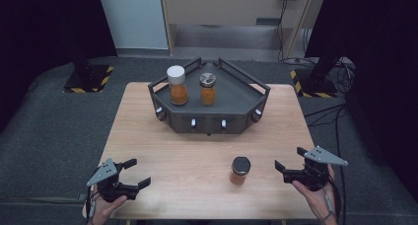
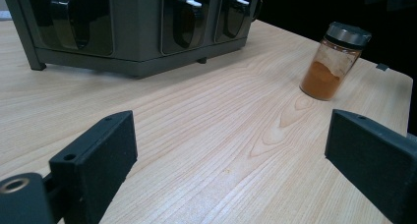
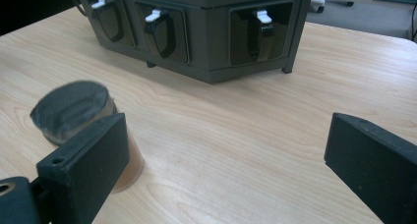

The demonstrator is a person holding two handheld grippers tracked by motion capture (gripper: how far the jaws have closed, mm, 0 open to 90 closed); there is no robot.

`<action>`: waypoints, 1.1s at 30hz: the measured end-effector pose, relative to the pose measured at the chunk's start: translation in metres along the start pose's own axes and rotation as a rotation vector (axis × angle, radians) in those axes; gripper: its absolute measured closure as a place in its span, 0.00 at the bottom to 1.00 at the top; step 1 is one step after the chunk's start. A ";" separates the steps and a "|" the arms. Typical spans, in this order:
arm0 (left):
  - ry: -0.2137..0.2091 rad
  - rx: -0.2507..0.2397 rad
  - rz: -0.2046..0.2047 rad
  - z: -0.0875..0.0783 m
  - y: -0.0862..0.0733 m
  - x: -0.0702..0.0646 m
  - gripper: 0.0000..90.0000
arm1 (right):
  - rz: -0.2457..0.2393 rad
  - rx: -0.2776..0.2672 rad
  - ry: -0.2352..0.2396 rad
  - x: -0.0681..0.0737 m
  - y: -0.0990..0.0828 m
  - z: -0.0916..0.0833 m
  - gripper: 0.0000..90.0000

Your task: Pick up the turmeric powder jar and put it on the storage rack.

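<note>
— Desk (image 1: 162,151) from above: I see the grey rack (image 1: 236,111) carrying two jars; gripper views cut those off.

— Black-lidded jar (image 1: 240,170)?

— Standing near my right gripper (image 1: 288,171), blurred behind its jaw. Left gripper (image 1: 135,173) well apart. Both jaws gape wide, holding nothing.
</note>
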State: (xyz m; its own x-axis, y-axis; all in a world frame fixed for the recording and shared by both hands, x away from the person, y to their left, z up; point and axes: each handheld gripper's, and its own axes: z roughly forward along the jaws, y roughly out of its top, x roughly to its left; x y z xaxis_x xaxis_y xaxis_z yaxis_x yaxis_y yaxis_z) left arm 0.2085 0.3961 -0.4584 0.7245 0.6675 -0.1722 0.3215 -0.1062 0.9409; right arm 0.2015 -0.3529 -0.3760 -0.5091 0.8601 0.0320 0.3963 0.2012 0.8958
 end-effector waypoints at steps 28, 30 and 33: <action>-0.016 -0.005 0.011 0.001 0.000 0.001 0.05 | 0.012 -0.042 0.081 -0.009 -0.051 0.001 0.04; -0.017 -0.002 0.013 0.001 0.001 0.000 0.05 | 0.011 -0.044 0.076 -0.008 -0.051 0.001 0.04; -0.018 -0.005 0.013 0.001 0.000 0.001 0.05 | 0.010 -0.045 0.077 -0.008 -0.051 0.001 0.04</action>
State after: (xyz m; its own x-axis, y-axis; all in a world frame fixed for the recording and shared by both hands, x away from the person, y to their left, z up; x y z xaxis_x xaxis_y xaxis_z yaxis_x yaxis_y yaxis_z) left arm 0.2099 0.3957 -0.4584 0.7393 0.6528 -0.1651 0.3092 -0.1114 0.9444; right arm 0.1859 -0.3699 -0.4223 -0.5637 0.8227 0.0732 0.3672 0.1702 0.9144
